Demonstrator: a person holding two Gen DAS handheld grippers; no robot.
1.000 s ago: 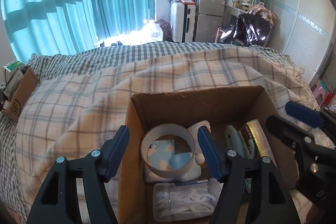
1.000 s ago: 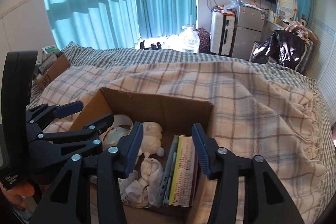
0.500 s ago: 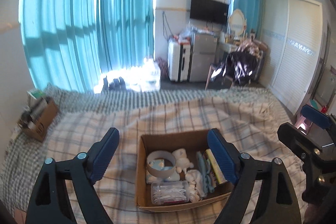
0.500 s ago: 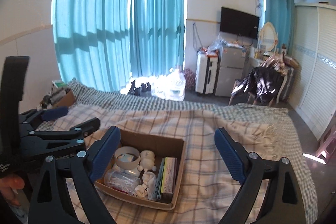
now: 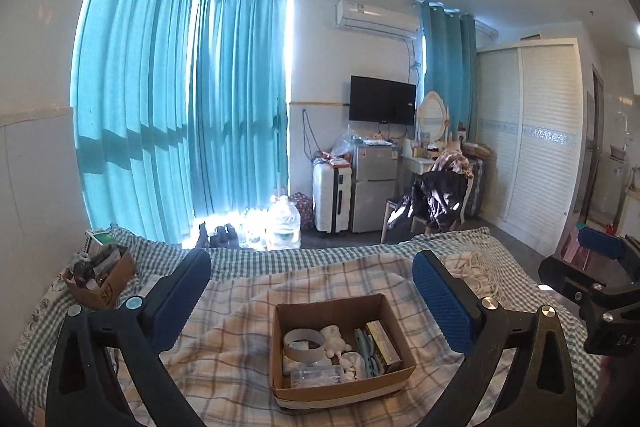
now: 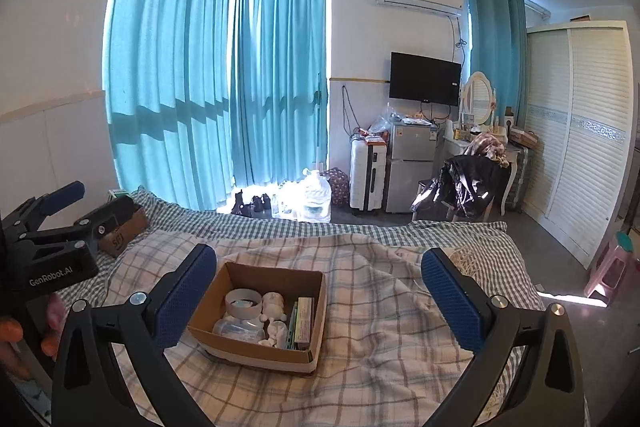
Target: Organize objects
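**Both grippers held above a filled box on the bed**

The left gripper [image 5: 312, 283] is seen from its own wrist camera with its blue-padded fingers [image 5: 442, 303] spread wide apart and nothing between them. The right gripper [image 6: 318, 279] stands likewise, fingers [image 6: 184, 291] wide apart and empty. Each gripper also shows at the edge of the other's view: the right one at the right margin of the left view, the left one at the left margin of the right view, held in a hand [image 6: 12, 339].

The box [image 5: 344, 389], an open cardboard carton, rests on a plaid blanket [image 5: 224, 355] spread over the bed [image 5: 256, 261], well below and ahead of both grippers and touching neither. Inside it, from left to right in the left view, lie a tape roll [image 5: 303, 341], a white figurine [image 5: 334, 337], a light blue item too small to identify, and a yellow-green carton [image 5: 383, 345] standing on edge against the right wall. A clear plastic container [image 5: 316, 375] lies along the near wall.

A second, smaller cardboard box [image 5: 104, 279] sits at the far left corner of the bed, well apart from the first. Teal curtains [image 5: 180, 115] cover the windows beyond.
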